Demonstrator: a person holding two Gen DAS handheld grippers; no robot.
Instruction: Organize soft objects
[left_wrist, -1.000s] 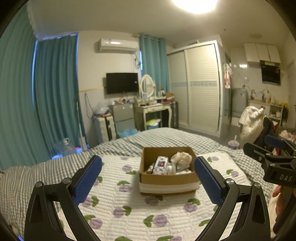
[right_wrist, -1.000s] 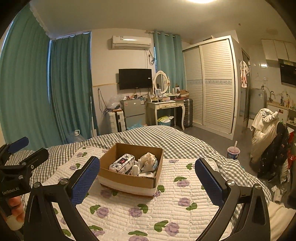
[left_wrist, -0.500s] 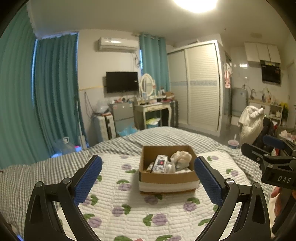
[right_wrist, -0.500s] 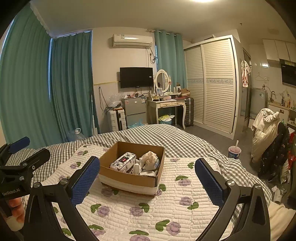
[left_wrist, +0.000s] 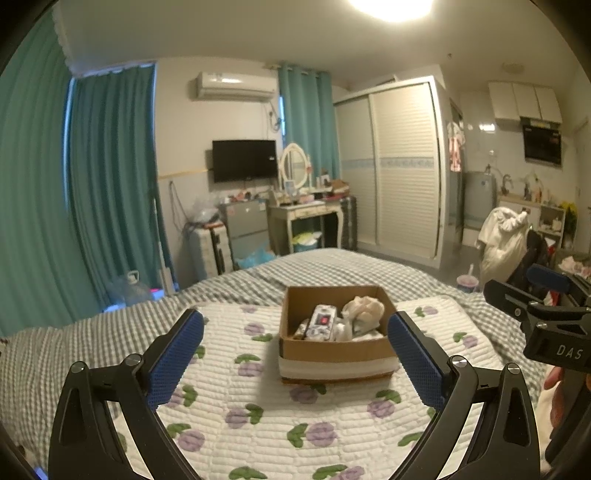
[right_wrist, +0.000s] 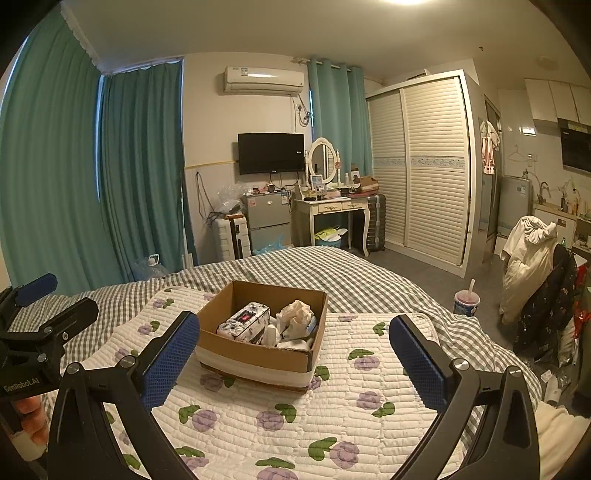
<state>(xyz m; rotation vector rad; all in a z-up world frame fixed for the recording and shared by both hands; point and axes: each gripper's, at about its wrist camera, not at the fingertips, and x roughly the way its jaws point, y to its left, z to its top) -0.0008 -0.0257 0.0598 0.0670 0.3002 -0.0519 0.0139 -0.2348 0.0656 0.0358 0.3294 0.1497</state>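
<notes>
- Two grippers up over the bed, and both sets of jaws are spread wide with nothing between them.
- Left gripper (left_wrist: 295, 356) hangs above the floral quilt (left_wrist: 236, 417); the cardboard box (left_wrist: 334, 352) sits ahead, toward its right jaw.
- Right gripper (right_wrist: 295, 356) sees that box ahead toward its left jaw.
- Inside: a patterned pouch (right_wrist: 243, 322) and a crumpled cream cloth (right_wrist: 297, 315), side by side.

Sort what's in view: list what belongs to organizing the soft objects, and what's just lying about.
For the job:
cardboard box
crumpled cream cloth in it
patterned pouch in it
left claw, open
right claw, open

Lying about:
floral quilt
drink cup on the floor
white jacket on a chair
</notes>
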